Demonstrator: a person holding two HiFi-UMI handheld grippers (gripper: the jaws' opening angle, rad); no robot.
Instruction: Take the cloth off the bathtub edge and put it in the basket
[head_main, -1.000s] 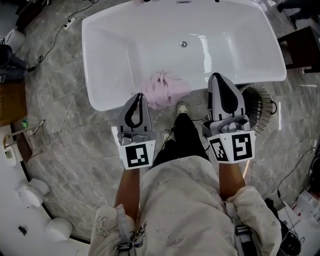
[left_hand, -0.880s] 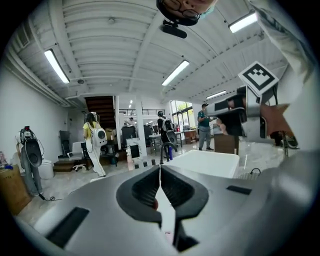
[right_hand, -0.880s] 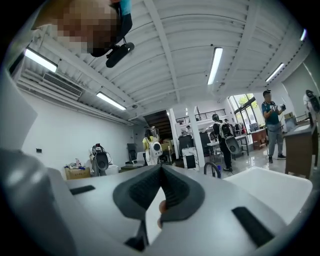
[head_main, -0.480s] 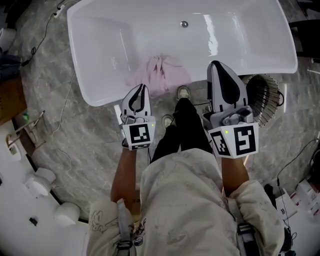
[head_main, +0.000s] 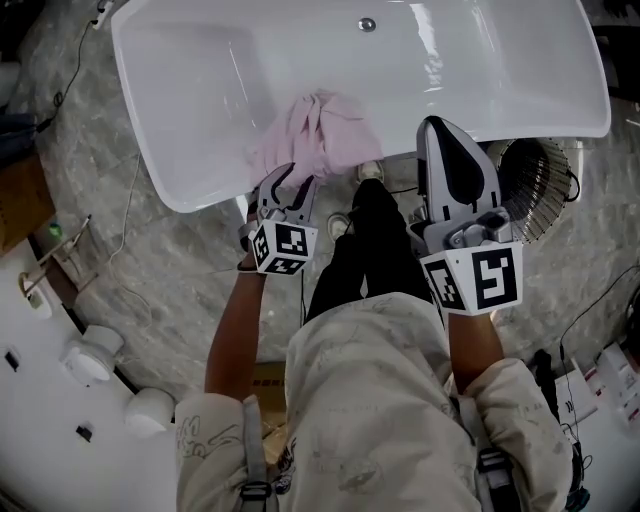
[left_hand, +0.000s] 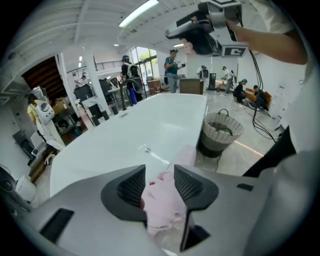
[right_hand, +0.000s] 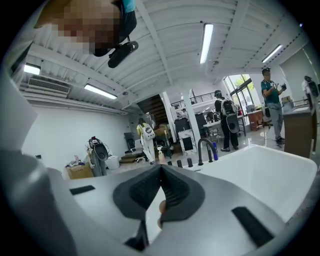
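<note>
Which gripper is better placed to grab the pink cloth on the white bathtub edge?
Left. The left gripper, its jaws just opening, points down at the crumpled pink cloth, which sits between its jaws, not yet pinched. The right gripper is shut, off near the round dark basket.

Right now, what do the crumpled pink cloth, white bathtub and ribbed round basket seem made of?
Crumpled pink cloth: soft matte fabric, bunched folds. White bathtub: hard gloss, likely acrylic or enamel, sharp glare. Ribbed round basket: thin ribs, wire or plastic, unclear.

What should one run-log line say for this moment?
left gripper: jaws just opening, cloth between them, no grip yet | right gripper: shut, empty | cloth: on bathtub edge | basket: on floor
</note>
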